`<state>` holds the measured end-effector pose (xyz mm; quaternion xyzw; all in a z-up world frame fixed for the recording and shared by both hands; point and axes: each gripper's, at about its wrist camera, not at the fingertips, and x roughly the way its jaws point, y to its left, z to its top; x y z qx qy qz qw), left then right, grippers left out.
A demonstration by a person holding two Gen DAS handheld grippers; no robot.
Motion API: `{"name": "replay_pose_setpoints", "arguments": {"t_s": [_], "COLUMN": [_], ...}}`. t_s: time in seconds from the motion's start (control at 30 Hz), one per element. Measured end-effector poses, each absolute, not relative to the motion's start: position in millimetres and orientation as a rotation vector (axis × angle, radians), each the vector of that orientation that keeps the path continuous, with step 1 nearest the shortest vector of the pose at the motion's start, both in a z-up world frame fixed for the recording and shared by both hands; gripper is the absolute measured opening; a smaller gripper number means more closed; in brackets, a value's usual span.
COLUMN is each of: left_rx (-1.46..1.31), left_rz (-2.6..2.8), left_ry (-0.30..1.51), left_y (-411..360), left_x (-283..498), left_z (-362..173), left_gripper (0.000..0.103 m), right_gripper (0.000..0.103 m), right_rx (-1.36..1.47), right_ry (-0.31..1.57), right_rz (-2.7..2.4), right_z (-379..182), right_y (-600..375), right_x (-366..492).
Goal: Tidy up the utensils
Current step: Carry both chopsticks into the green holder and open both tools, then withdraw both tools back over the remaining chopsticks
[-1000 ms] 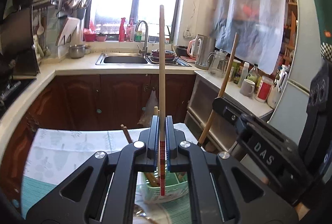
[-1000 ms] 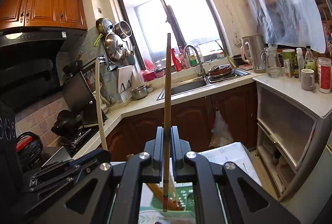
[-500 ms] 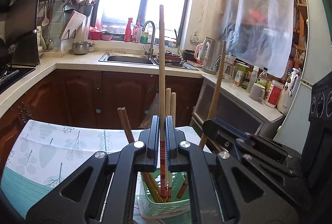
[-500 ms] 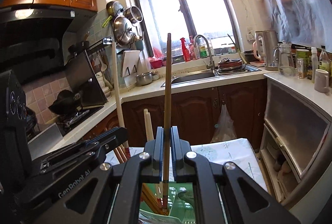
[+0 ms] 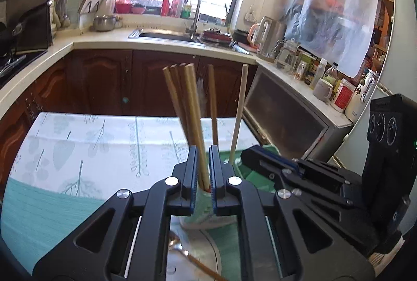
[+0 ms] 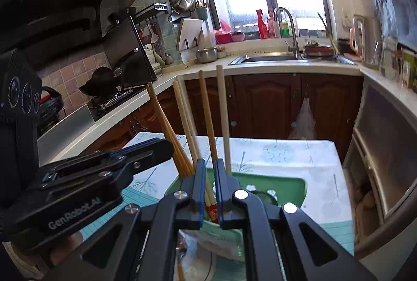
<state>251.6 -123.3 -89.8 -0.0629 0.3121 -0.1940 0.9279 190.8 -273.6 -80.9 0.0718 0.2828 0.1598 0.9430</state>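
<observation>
Already both chopsticks are down in the green holder (image 6: pixel 286 185) at lower centre: the left gripper (image 5: pixel 202 174), jaws easing apart, has one chopstick (image 5: pixel 194 124) between them; the right gripper (image 6: pixel 208 183) is nearly closed around another (image 6: pixel 207 122). Releasing remains; a spoon (image 5: pixel 182 251) lies lower still.

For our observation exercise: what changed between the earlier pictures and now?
Both grippers came down, lowering chopsticks into the green holder. The left gripper jaws are opening, the left chopstick leaning loose; the right gripper still looks closed on the right chopstick. The holder stayed on the tablecloth.
</observation>
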Motion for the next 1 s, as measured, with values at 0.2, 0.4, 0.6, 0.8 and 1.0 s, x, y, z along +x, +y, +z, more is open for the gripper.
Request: {"name": "replay_pose_setpoints", "arguments": {"t_s": [0.2, 0.4, 0.6, 0.8, 1.0], "left_rx": [-0.123, -0.103, -0.065, -0.055, -0.067], "left_rz": [-0.353, -0.274, -0.213, -0.178, -0.147], "left_ry": [0.774, 0.9, 0.978, 1.015, 1.065], "left_y": [-101.4, -76.7, -59.0, -38.7, -22.3], "left_x": [220.0, 191.4, 169.8, 152.5, 148.2], "left_z": [-93.3, -108.4, -120.1, -128.4, -144.7], "left_gripper": [0.007, 0.007, 0.007, 0.007, 0.007], "right_gripper": [0.007, 0.007, 0.007, 0.007, 0.021], "right_rx": [0.178, 0.214, 0.241, 0.237, 0.254], "right_ry": [0.587, 0.627, 0.702, 0.753, 0.806], "right_rz": [0.325, 0.328, 0.318, 0.294, 0.238], "right_z": [-76.9, -72.5, -77.5, -87.0, -100.1], "right_y": [-271.1, -260.1, -245.9, -231.4, -226.5], "right_x": [172.4, 150.1, 129.9, 106.5, 87.8]}}
